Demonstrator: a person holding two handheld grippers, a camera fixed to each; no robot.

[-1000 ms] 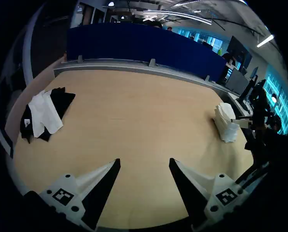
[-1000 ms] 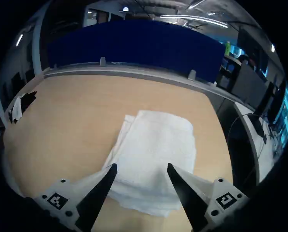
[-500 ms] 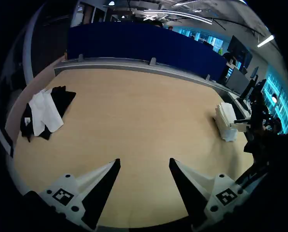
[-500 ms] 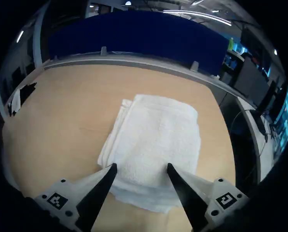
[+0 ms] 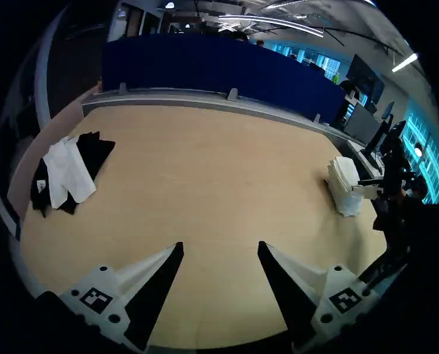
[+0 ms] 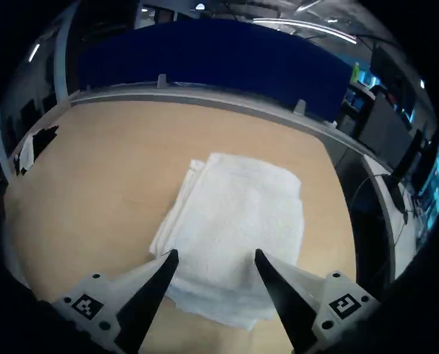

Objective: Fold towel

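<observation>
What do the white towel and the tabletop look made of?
White towel: probably cotton terry, matte, with nubby pile and thick soft layers. Tabletop: pale wood-grain surface, smooth, slight sheen; likely laminate, though solid wood can't be ruled out.

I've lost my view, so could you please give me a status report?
Left gripper open over table. Right gripper open, fingertips at folded white towel near edge. Black-and-white clothes far left, not obstructing.

The light wood worktop (image 5: 219,165) carried a folded white towel (image 6: 237,224) near one edge. A heap of black and white cloth (image 5: 69,168) lay near the opposite edge, well apart.
</observation>
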